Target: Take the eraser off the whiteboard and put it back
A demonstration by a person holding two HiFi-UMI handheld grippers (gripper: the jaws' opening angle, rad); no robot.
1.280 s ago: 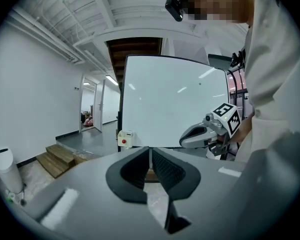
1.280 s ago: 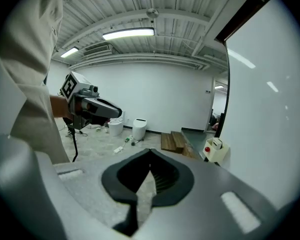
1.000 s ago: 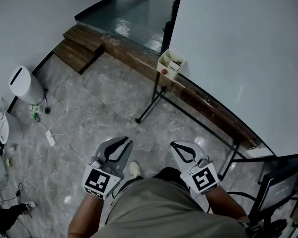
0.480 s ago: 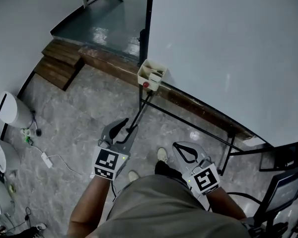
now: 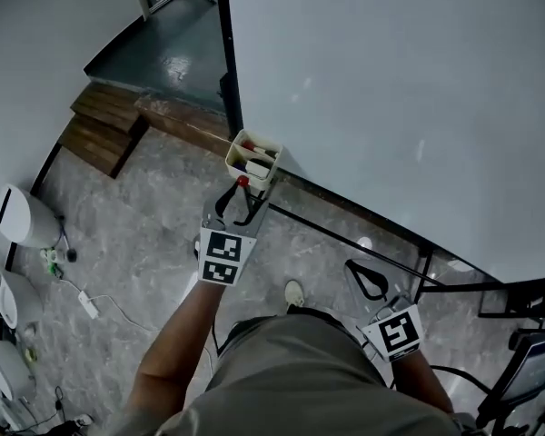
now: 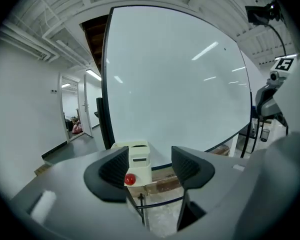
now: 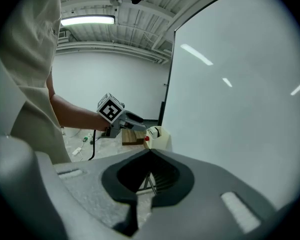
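The whiteboard (image 5: 391, 89) fills the upper right of the head view. A cream holder box (image 5: 252, 160) with a red knob (image 5: 243, 181) hangs at its lower left corner. Markers and a white block lie inside; I cannot tell which is the eraser. My left gripper (image 5: 240, 204) reaches up to just below the box. Its jaws are opening with nothing between them. In the left gripper view the box (image 6: 138, 161) shows beyond the left gripper (image 6: 150, 155). My right gripper (image 5: 354, 266) hangs low by my hip, shut and empty, with its tips pressed together (image 7: 150, 152).
The board's black stand legs (image 5: 345, 234) cross the marble floor under the board. A wooden step (image 5: 100, 130) leads to a doorway at upper left. A white bin (image 5: 18, 216) and a power strip (image 5: 89, 305) lie at left. A black frame (image 5: 527, 352) stands at lower right.
My left gripper has moved forward from my hip to the holder box and its jaws have spread apart. My right gripper slid rightward and stayed shut. The board now looms closer.
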